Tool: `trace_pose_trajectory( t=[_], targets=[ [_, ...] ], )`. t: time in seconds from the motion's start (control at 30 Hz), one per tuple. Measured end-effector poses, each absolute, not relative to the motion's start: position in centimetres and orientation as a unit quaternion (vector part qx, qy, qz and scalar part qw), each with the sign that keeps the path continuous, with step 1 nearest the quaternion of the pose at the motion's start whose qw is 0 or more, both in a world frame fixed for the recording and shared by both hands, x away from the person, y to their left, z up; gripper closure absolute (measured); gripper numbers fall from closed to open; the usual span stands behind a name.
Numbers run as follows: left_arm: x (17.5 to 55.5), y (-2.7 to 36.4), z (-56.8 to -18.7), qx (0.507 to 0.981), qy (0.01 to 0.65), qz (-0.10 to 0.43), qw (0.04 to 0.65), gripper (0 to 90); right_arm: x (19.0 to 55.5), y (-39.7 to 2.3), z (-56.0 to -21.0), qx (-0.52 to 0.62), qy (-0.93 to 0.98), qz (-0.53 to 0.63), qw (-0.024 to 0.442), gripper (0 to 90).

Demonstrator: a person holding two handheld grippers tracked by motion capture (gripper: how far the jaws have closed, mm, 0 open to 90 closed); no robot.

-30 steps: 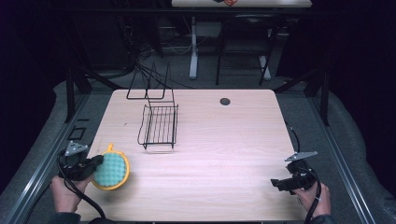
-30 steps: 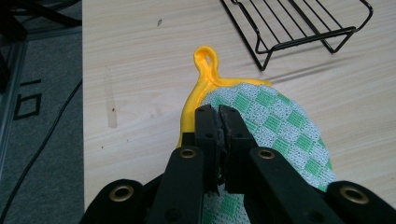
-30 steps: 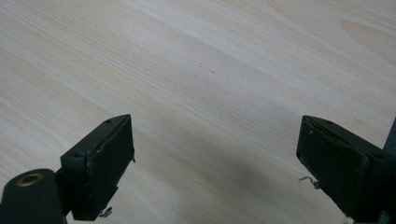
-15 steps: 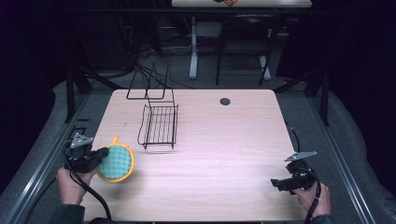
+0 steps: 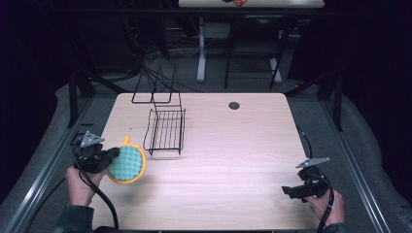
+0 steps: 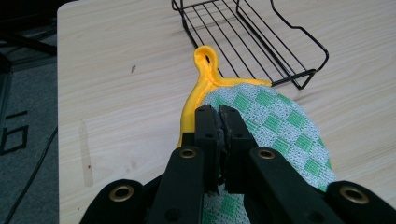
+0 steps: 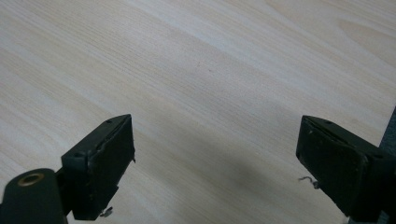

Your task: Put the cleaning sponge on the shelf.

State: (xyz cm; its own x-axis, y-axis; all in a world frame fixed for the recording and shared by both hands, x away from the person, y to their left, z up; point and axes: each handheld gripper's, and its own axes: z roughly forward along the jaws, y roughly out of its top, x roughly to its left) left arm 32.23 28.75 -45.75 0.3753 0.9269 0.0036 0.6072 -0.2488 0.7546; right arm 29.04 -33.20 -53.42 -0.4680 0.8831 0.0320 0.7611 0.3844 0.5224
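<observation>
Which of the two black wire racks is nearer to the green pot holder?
The flat black wire basket rack, beside the green pot holder; the taller folded wire rack stands farther back.

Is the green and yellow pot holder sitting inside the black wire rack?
No, the pot holder is pinched in the left gripper beside the wire rack, not in it.

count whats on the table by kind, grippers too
grippers: 2, left gripper shut on the pot holder, right gripper open over bare wood
pot holder: 1, green check with yellow rim
black wire racks: 2, a flat basket rack and an upright rack behind it
total: 5
</observation>
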Motion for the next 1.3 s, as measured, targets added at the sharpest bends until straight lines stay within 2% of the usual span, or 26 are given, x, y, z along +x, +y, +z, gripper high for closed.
trace_pose_trajectory(
  t=[1.3],
  targets=[
    [35.2, 26.1, -45.0, 0.774, 0.476, 0.221, 0.354, 87.1, 29.0, -33.2, -53.3, 0.498, 0.823, 0.237, 0.133, 11.2]
  ],
)
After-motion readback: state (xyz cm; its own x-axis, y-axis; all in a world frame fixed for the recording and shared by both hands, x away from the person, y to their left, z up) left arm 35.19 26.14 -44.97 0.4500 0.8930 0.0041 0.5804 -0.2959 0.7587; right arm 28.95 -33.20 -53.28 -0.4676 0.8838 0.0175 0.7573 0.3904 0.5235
